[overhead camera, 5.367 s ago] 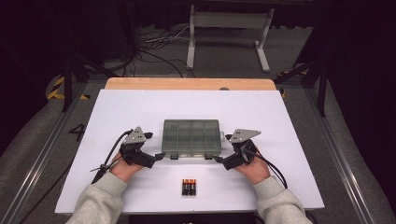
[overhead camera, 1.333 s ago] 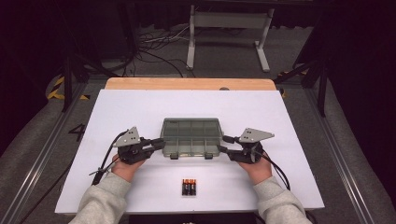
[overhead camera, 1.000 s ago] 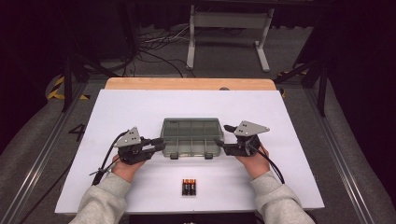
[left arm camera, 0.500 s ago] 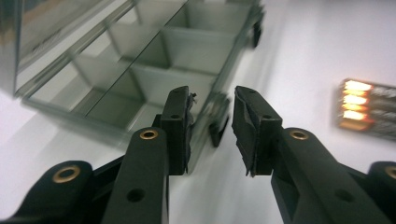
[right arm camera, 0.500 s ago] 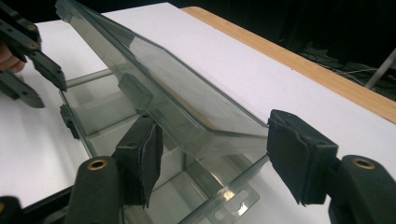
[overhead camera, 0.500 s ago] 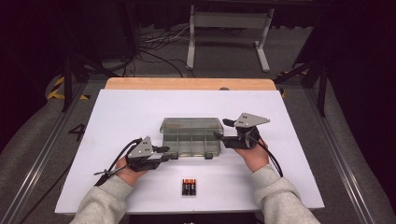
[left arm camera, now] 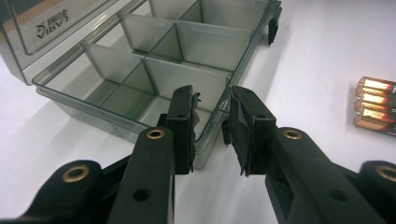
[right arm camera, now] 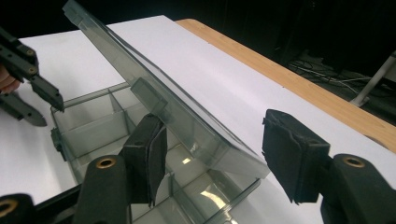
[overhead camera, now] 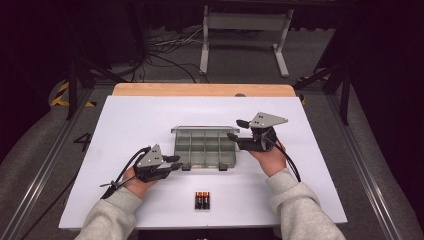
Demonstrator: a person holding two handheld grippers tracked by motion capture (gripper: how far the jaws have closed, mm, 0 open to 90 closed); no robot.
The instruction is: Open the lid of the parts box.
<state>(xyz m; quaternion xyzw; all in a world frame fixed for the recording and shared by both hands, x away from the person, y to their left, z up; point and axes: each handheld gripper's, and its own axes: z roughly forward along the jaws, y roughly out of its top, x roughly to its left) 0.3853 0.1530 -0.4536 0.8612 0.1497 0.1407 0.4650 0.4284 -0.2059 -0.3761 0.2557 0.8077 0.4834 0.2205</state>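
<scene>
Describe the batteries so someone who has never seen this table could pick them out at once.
On the white table, start at the smoky clear compartment box in the middle and come straight toward the person's edge. There, between the two sleeves, lies a small pack of batteries. It is the one black thing with orange-copper ends, far smaller than the box and apart from it.

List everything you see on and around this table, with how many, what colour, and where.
Organizer box: one, smoky clear plastic, table centre, compartments bare.
Lid: one, same plastic, raised partway, tilted.
Batteries: one small pack, black with orange ends, near edge in front of the box.
Table: one, white top with a wooden far edge.
Metal stand: one, pale grey, on the floor beyond the table.
Left gripper: black, jaws astride the box's near corner wall.
Right gripper: black, jaws apart either side of the lid's edge.
</scene>
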